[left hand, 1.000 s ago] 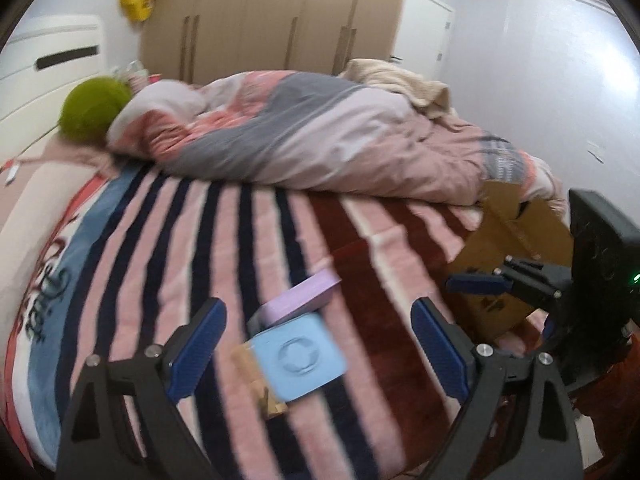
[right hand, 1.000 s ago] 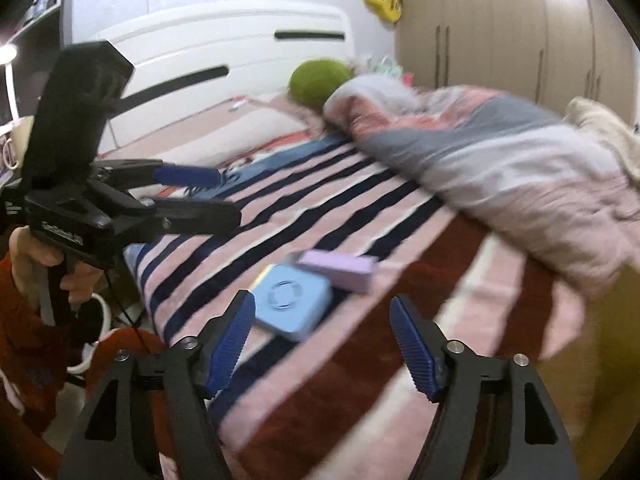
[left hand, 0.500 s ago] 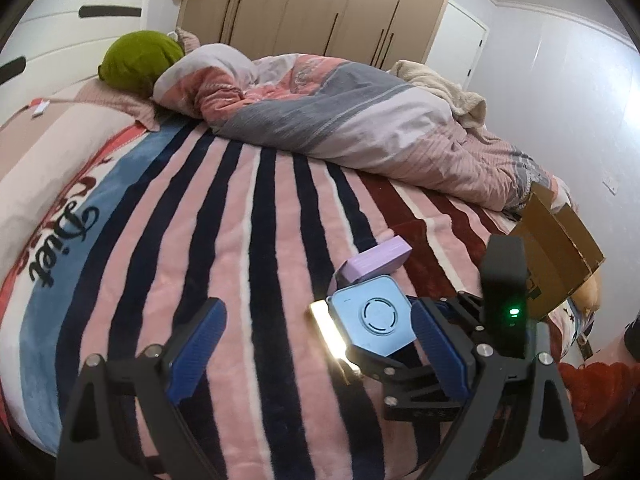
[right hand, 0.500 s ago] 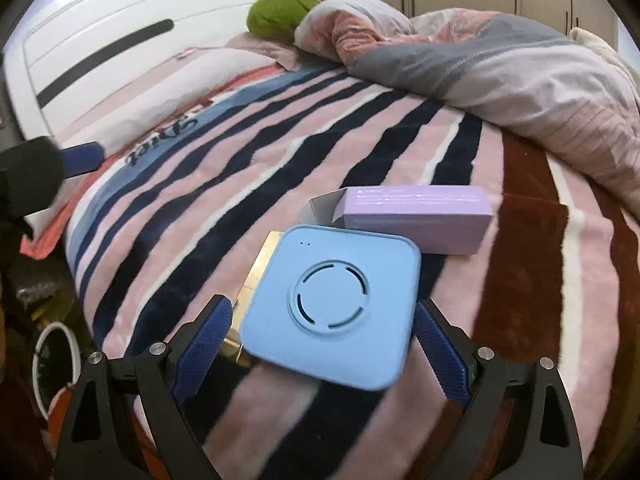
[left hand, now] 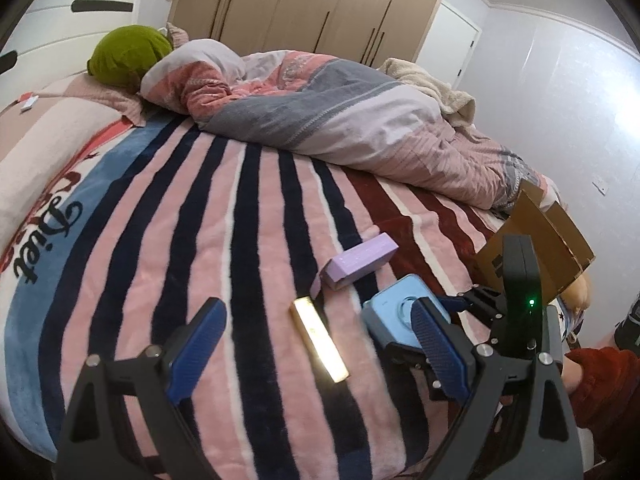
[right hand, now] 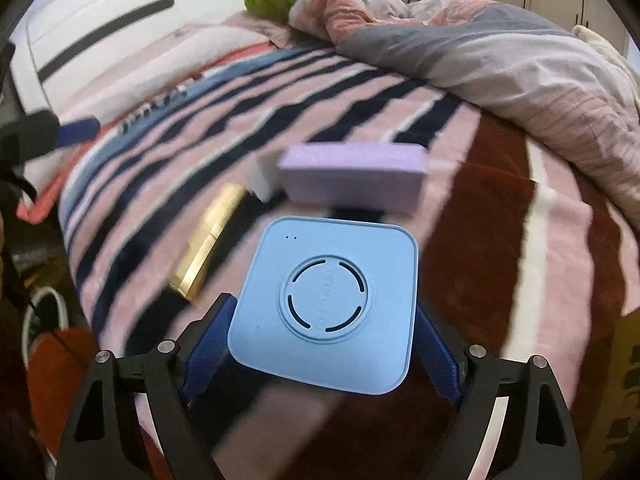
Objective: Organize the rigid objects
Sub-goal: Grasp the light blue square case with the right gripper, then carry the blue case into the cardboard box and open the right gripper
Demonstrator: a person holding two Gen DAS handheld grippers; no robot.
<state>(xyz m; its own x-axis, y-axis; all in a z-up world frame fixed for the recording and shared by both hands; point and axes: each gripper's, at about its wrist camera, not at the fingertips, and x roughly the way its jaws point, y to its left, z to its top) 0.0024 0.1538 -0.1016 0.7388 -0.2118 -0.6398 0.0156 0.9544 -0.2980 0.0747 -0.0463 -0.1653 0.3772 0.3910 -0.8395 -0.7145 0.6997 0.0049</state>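
Note:
My right gripper (right hand: 320, 344) is shut on a flat light blue square box (right hand: 326, 308) and holds it lifted above the striped blanket; both also show in the left wrist view, the box (left hand: 394, 312) at lower right. A purple box (right hand: 352, 176) lies just beyond it, also seen in the left wrist view (left hand: 360, 266). A shiny gold bar-shaped box (left hand: 320, 340) lies on the blanket between my left gripper's fingers' line; it shows in the right wrist view (right hand: 208, 244) too. My left gripper (left hand: 316, 348) is open and empty above the bed's near edge.
A brown cardboard box (left hand: 536, 252) stands open at the bed's right edge. A rumpled pink and grey duvet (left hand: 340, 112) and a green pillow (left hand: 128, 54) lie at the far side. The striped blanket (left hand: 180, 220) covers the bed.
My right gripper has closed on the blue box and lifted it off the gold box, toward the right. The gold box now lies uncovered. The left gripper has shifted slightly.

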